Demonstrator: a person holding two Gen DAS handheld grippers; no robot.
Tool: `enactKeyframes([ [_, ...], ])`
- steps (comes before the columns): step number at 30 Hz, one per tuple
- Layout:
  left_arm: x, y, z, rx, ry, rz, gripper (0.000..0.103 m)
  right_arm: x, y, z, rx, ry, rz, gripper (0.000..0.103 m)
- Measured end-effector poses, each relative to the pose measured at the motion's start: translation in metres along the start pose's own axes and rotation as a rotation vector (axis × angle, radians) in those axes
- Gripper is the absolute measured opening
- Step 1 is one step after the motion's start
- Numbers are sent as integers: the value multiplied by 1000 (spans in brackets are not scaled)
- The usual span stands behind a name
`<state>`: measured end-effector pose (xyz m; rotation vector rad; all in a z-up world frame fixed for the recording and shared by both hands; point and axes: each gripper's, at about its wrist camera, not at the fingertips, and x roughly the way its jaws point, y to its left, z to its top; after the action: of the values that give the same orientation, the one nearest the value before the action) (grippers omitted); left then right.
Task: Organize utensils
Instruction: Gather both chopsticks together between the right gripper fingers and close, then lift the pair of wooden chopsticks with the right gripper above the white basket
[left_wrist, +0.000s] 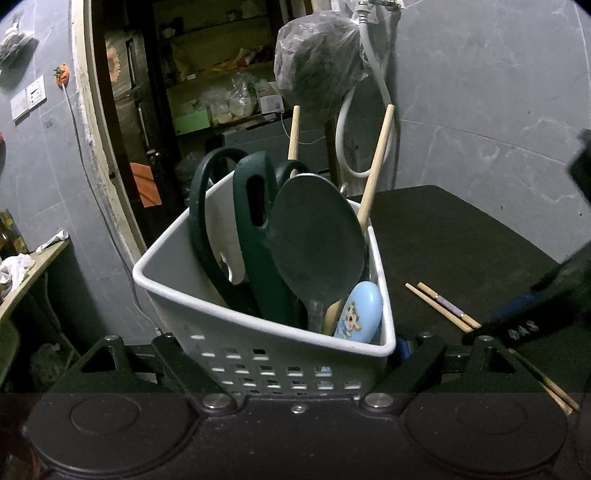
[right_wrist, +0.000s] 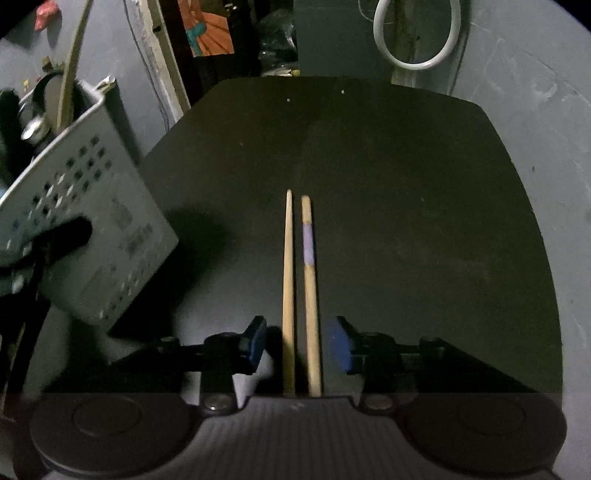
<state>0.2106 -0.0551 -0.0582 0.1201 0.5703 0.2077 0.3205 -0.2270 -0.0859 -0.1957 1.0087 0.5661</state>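
Two chopsticks (right_wrist: 299, 295) between the parted right gripper (right_wrist: 301, 345) pads (untouched), left gripper (left_wrist: 291, 354) clamping the white basket (left_wrist: 258, 354).

A dim room with grey tiled walls (left_wrist: 480, 96). A dark tabletop (right_wrist: 369, 147) stands against the wall. Behind it a white hose (left_wrist: 373, 110) loops down the wall, beside a hanging plastic bag (left_wrist: 317, 59). Left of the tabletop an open doorway (left_wrist: 207, 92) shows cluttered shelves. Left of the doorway, a switch plate (left_wrist: 29, 98) sits on the wall.
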Motion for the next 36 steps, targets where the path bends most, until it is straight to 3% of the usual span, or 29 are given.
enactKeyframes([
  [6, 0, 1, 0, -8, 1, 2, 88, 20, 2, 24, -11, 3, -28, 48],
  [8, 0, 1, 0, -11, 1, 4, 88, 22, 5, 28, -26, 1, -44, 37],
  [9, 0, 1, 0, -13, 1, 3, 88, 23, 8, 30, -39, 0, -57, 20],
  [10, 0, 1, 0, -14, 1, 2, 88, 24, 9, 31, -50, 2, -61, 14],
  [14, 0, 3, 1, -18, 0, 3, 88, 22, 12, 30, -76, 23, -48, 14],
  [20, 0, 3, 1, -19, 0, 2, 88, 24, 8, 40, -58, 71, -23, 19],
  [23, 0, 3, 1, -20, 0, 2, 88, 25, 7, 44, -64, 94, -6, 33],
  [25, 0, 3, 1, -22, 0, 2, 88, 24, 6, 43, -82, 118, 4, 50],
  [26, 0, 3, 1, -20, -1, 3, 88, 23, 7, 41, -99, 121, 0, 50],
  [29, 1, 4, 1, -23, 1, 4, 88, 22, 11, 37, -153, 114, -18, 37],
  [30, 1, 4, 1, -23, 1, 4, 88, 21, 10, 38, -151, 114, -23, 15],
  [36, 2, 5, 1, -30, 4, 1, 88, 25, 10, 39, -164, 118, -14, 12],
])
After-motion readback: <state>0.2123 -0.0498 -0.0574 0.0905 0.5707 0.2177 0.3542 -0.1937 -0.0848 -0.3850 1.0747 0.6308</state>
